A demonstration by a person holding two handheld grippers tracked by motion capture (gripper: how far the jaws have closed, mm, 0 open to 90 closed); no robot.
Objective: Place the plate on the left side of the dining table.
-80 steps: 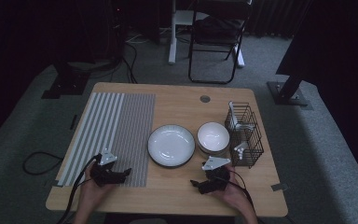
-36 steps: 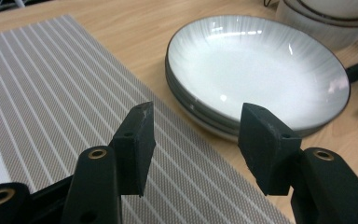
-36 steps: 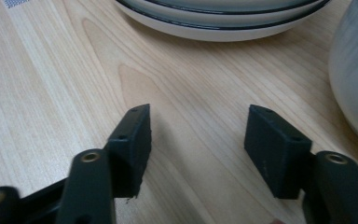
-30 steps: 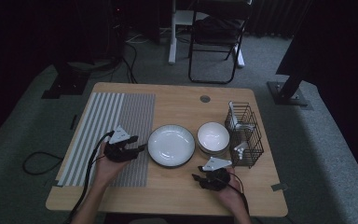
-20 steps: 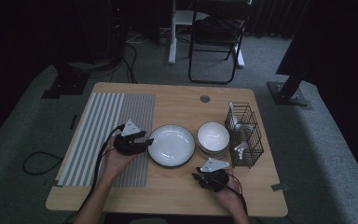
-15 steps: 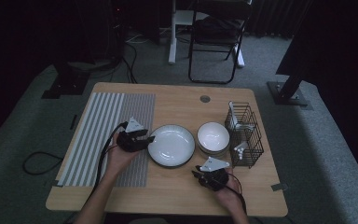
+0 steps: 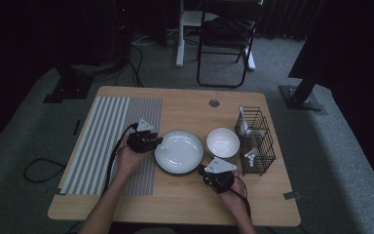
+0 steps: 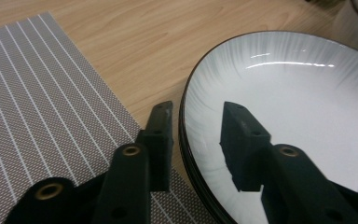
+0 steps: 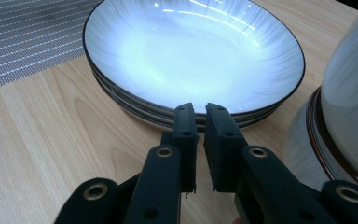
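Left gripper [image 8: 196, 140] straddling plate [image 8: 307, 116] rim, jaws half open, just been closing, not clamped yet. Right gripper [image 9: 198, 116] nearly shut, also closing, nothing held.

Dim lab or recording room indicated, not home kitchen. Wooden bench [image 7: 175, 195] with cable port set on grey carpet [image 7: 341, 161]. Dark curtains seen at back, empty black chair [image 7: 224, 44] behind bench, stand bases bolted beside it, loose cables [image 7: 39, 168] trailed over floor. Tableware staged on bench.
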